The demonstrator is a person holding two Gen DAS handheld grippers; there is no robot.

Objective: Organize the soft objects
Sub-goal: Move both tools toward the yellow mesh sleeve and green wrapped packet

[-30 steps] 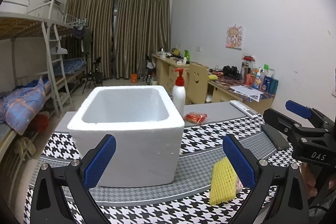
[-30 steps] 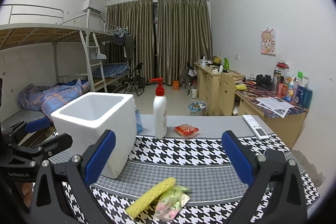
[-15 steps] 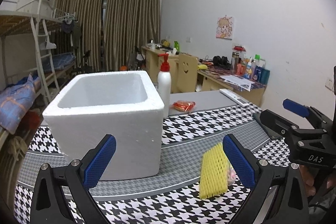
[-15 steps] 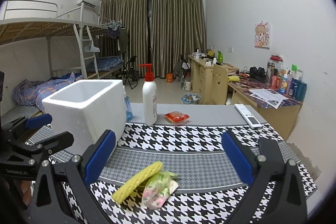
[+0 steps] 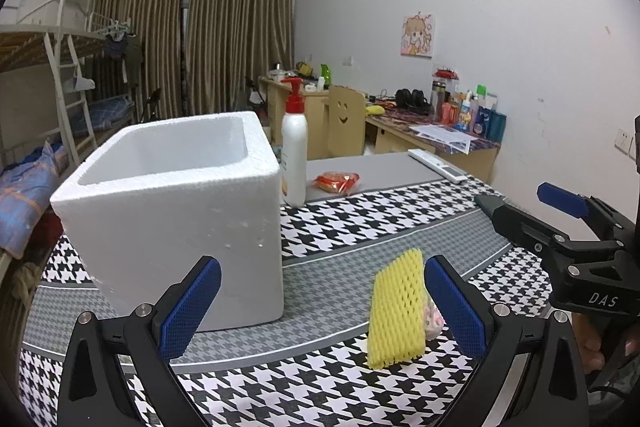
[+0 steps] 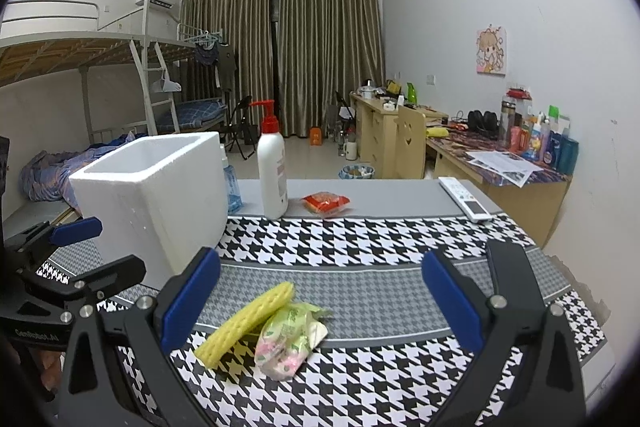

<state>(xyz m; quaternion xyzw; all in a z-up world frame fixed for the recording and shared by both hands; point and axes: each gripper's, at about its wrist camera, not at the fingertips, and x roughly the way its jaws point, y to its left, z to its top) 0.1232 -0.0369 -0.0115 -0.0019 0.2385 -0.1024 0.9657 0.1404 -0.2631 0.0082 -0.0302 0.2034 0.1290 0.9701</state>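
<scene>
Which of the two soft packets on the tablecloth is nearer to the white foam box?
The yellow foam net. It lies on the foam box side; the green-pink plastic packet lies against its far side.

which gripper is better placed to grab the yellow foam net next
Probably the right gripper: open, with the yellow foam net lying between its fingers. The left gripper, also open, faces mostly the foam box.

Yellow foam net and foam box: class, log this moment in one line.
left gripper: open | right gripper: open | yellow foam net: on table, ungrasped | foam box: nothing seen inside
</scene>
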